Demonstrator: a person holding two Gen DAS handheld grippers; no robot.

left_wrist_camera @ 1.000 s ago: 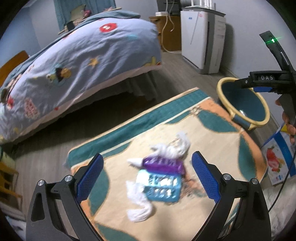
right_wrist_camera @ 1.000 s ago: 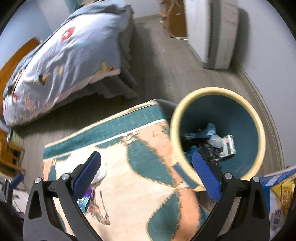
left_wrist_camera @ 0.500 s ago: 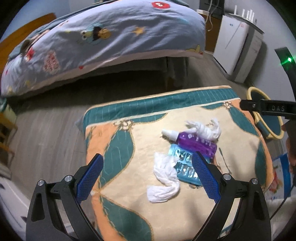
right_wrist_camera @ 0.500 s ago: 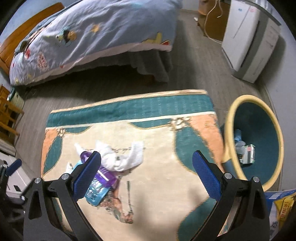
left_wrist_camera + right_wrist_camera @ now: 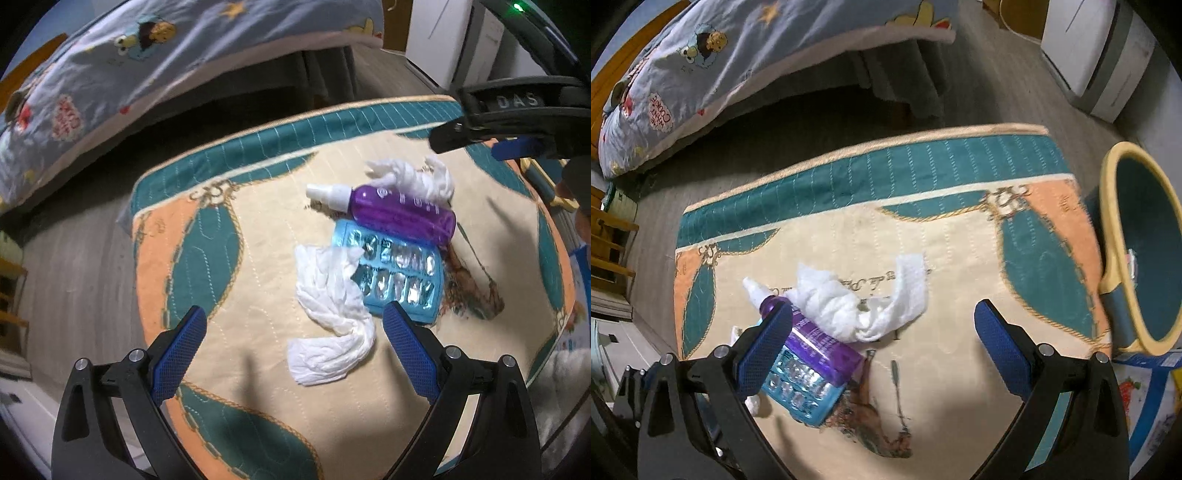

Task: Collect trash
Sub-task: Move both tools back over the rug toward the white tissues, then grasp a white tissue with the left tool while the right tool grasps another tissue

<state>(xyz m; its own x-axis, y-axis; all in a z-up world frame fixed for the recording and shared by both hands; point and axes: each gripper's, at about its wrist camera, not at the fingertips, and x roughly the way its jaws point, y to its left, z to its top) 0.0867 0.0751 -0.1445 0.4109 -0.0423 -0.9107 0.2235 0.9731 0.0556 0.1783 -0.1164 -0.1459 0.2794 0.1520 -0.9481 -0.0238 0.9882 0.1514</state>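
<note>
A small heap of trash lies on a patterned rug (image 5: 229, 398): a purple spray bottle (image 5: 399, 214) with a white cap, a blue blister pack (image 5: 395, 273) under it, one crumpled white tissue (image 5: 332, 314) in front and another tissue (image 5: 417, 177) behind. My left gripper (image 5: 291, 354) hovers open just short of the front tissue, holding nothing. My right gripper (image 5: 882, 350) is open and empty above the rug, with the bottle (image 5: 820, 343), blister pack (image 5: 801, 387) and rear tissue (image 5: 857, 302) by its left finger. The teal bin (image 5: 1145, 251) with a yellow rim stands right of the rug.
A bed with a cartoon-print duvet (image 5: 738, 55) runs along the far side of the rug (image 5: 960, 229). A white appliance (image 5: 1097, 55) stands at the back right. A printed box (image 5: 1145, 398) lies by the bin. Wooden furniture (image 5: 609, 240) shows at the left.
Both grippers have swung from the bin side toward the trash heap and come lower. The heap now looks larger in both views. Nothing was picked up.
</note>
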